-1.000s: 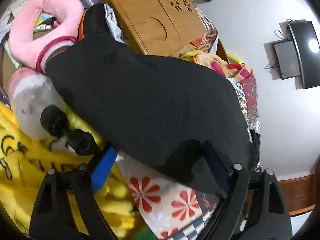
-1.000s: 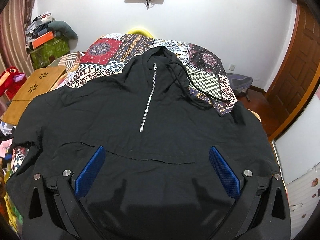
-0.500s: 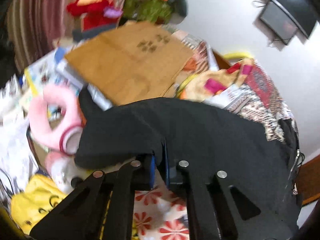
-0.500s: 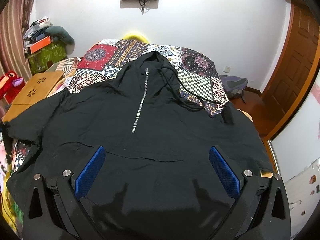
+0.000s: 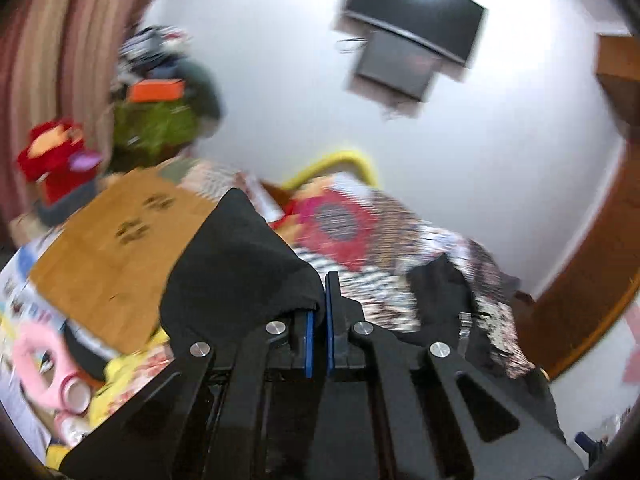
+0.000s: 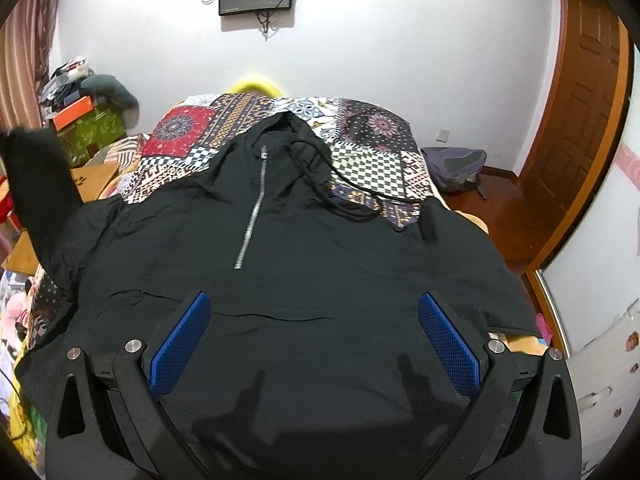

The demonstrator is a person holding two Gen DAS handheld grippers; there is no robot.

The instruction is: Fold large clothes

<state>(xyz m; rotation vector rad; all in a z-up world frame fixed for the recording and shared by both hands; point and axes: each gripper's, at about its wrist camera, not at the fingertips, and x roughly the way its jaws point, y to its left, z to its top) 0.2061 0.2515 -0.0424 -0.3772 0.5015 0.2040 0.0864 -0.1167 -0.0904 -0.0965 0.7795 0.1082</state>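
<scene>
- The left gripper (image 5: pixel 319 312) is pressed together, pinching the black sleeve (image 5: pixel 240 268), which rises toward 11 o'clock off the blue pads.
- The right gripper (image 6: pixel 314 334) is spread wide, hovering over the hem, holding nothing.
- The black hoodie (image 6: pixel 288 240) lies flat, front up on the patchwork bedspread (image 6: pixel 372 152), hood toward 12 o'clock, zipper (image 6: pixel 252 216) down the chest.
- In the right wrist view, the raised sleeve stands at 9 o'clock.
- A wooden board (image 5: pixel 112 248) sits at 9 o'clock of the left gripper.
</scene>
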